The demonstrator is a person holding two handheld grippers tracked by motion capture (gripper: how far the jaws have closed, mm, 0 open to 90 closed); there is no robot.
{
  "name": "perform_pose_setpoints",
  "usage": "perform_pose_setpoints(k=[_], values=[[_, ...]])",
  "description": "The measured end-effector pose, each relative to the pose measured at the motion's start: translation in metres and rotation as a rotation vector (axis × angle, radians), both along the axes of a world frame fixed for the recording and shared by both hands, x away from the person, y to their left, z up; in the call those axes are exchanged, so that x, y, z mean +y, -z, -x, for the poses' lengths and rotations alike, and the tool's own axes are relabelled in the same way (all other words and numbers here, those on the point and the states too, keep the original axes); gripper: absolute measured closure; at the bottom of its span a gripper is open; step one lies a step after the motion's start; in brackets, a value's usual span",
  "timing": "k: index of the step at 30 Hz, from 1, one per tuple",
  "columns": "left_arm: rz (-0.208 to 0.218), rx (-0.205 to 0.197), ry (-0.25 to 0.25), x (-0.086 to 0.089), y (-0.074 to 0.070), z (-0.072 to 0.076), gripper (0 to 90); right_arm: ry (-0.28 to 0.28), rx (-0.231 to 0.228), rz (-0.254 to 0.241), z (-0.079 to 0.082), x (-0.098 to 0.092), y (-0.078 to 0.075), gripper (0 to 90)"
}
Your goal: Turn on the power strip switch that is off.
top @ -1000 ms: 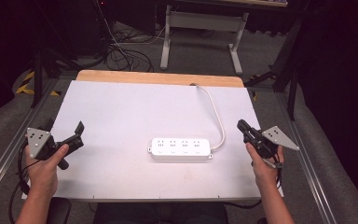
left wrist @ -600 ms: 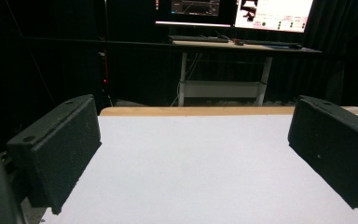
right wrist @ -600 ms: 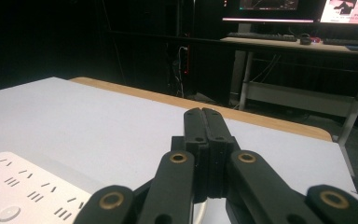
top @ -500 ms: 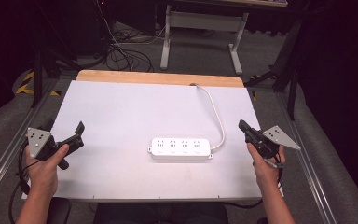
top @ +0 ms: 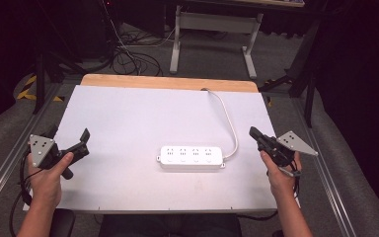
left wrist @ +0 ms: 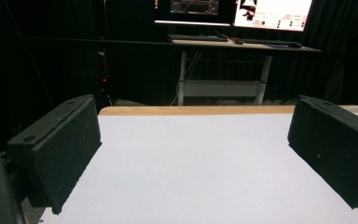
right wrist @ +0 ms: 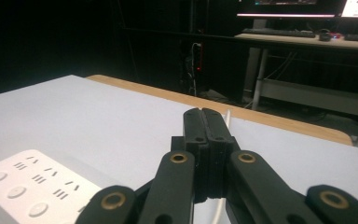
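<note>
A white power strip (top: 191,157) lies flat on the white tabletop (top: 143,113), a little right of the middle and near the front. Its white cable (top: 231,123) curves from its right end back to the far edge. My left gripper (top: 70,137) is held over the table's left side, well left of the strip, jaws wide open with nothing between them (left wrist: 193,140). At the right edge my right gripper (top: 253,131) is shut on nothing and points toward the cable. In the right gripper view, its closed jaws (right wrist: 207,114) show above the cable (right wrist: 227,119), with the strip (right wrist: 32,186) at lower left.
A wooden strip (top: 168,82) runs along the table's far edge. Metal rails (top: 325,173) flank the table on both sides. Beyond it stand a desk frame (top: 212,24), floor cables (top: 123,54) and dark surroundings, with lit monitors (left wrist: 270,11) on a far desk.
</note>
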State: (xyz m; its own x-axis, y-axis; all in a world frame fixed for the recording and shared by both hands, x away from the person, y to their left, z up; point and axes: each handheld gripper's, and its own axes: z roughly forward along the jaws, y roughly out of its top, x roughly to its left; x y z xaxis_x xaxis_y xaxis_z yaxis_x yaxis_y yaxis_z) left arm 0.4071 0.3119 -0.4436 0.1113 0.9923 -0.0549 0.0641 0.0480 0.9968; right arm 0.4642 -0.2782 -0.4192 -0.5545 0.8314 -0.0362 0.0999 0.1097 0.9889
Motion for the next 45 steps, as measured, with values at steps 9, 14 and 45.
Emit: perform_pose_setpoints(k=[9,14,45], values=[[0.002,0.001,0.002,0.000,0.000,0.001,3.0,-0.045,0.003,0.024,-0.003,0.013,-0.001,90.0],[-0.004,0.000,0.004,-0.001,0.000,0.000,3.0,-0.074,0.003,0.031,-0.007,0.023,-0.003,90.0],[-0.008,0.004,-0.004,0.001,0.000,0.003,3.5,-0.281,0.059,0.136,-0.016,0.087,0.006,90.0]])
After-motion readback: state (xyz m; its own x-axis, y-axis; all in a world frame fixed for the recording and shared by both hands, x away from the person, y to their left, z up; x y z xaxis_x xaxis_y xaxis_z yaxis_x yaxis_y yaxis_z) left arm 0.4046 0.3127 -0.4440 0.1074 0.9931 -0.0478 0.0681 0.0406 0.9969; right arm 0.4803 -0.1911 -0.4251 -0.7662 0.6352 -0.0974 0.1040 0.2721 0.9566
